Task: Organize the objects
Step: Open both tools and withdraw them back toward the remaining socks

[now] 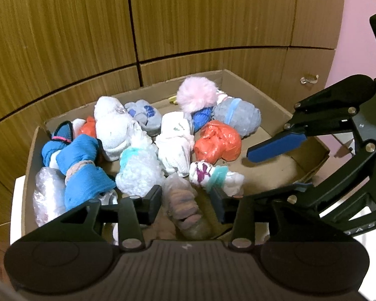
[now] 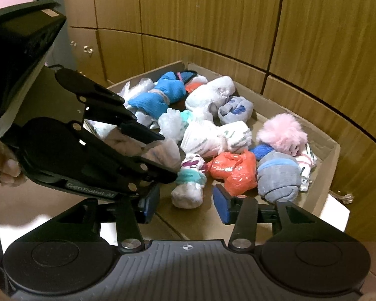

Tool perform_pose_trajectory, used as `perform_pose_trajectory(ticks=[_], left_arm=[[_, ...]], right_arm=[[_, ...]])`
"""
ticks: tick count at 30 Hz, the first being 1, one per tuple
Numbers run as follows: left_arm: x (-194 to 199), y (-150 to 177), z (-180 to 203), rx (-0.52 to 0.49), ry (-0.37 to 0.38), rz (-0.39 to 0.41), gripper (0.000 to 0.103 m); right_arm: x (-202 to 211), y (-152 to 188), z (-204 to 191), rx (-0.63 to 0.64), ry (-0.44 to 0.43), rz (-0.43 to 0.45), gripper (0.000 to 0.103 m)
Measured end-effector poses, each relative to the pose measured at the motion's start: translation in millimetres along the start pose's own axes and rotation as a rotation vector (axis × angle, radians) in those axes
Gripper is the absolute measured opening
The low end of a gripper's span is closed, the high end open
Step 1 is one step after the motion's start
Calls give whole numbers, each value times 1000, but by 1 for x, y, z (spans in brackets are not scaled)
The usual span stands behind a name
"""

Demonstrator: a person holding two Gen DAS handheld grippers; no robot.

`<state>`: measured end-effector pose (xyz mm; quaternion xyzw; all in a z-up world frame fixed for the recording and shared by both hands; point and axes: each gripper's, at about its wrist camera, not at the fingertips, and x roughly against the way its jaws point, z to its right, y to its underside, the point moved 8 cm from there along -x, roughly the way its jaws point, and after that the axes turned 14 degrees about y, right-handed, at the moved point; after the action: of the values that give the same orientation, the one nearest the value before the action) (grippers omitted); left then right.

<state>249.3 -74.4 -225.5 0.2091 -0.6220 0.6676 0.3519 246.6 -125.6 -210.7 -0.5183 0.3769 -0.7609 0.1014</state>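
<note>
Cardboard box packed with rolled sock bundles and bagged wads. Left gripper and right gripper both part-open, empty, poised over near edge. Next: picking one bundle, likely teal-banded roll, closing squarely.

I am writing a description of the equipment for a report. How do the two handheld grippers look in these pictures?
Both are black plastic tools with linked arms joined by silver rivets. The right gripper has blue pads on its jaws, a ribbed grey base and two round black discs. The left gripper has the same base; its body carries pale "GenRobot.AI" lettering in the right wrist view. No cables or sleeves are visible.
</note>
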Motion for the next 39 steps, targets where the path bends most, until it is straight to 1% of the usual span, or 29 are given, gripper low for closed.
perform_pose_trajectory(ticks=[3, 5, 8, 9, 10, 11, 15, 17, 18, 20, 23, 25, 29, 32, 35, 38, 39], left_arm=[[8, -1, 3, 2, -8, 12, 46], [14, -1, 6, 1, -15, 18, 46], [28, 0, 10, 1, -29, 41, 48], [33, 2, 12, 3, -35, 51, 51], [38, 3, 14, 4, -42, 63, 56], [44, 5, 17, 5, -49, 76, 58], [57, 19, 31, 25, -50, 108, 59], [61, 28, 40, 38, -50, 126, 69], [62, 32, 45, 46, -51, 135, 78], [62, 41, 56, 47, -50, 154, 81], [54, 52, 72, 58, -45, 159, 86], [45, 58, 81, 70, -42, 153, 94], [29, 65, 93, 94, -60, 145, 95], [18, 62, 100, 130, -73, 154, 95], [7, 54, 105, 132, -119, 171, 95], [-3, 52, 106, 154, -131, 175, 87], [-5, 52, 105, 162, -133, 170, 78]], right_arm=[[9, -1, 0, -5, 8, 10, 57], [17, -1, 0, -15, 6, 22, 64], [35, 1, -2, -26, 17, 47, 65], [41, 2, -3, -32, 22, 56, 66], [47, 5, -3, -41, 31, 66, 67], [55, 8, -3, -57, 41, 77, 69], [78, 25, 3, -125, 68, 108, 71], [87, 39, 6, -167, 94, 112, 73], [91, 46, 8, -190, 105, 114, 73], [97, 60, 14, -242, 127, 118, 74], [101, 78, 23, -334, 155, 119, 75], [102, 88, 28, -379, 183, 118, 76], [103, 106, 38, -452, 229, 125, 77], [106, 114, 45, -490, 247, 137, 77], [109, 119, 54, -517, 267, 152, 77], [109, 122, 60, -528, 270, 156, 77], [107, 122, 60, -524, 269, 157, 77]])
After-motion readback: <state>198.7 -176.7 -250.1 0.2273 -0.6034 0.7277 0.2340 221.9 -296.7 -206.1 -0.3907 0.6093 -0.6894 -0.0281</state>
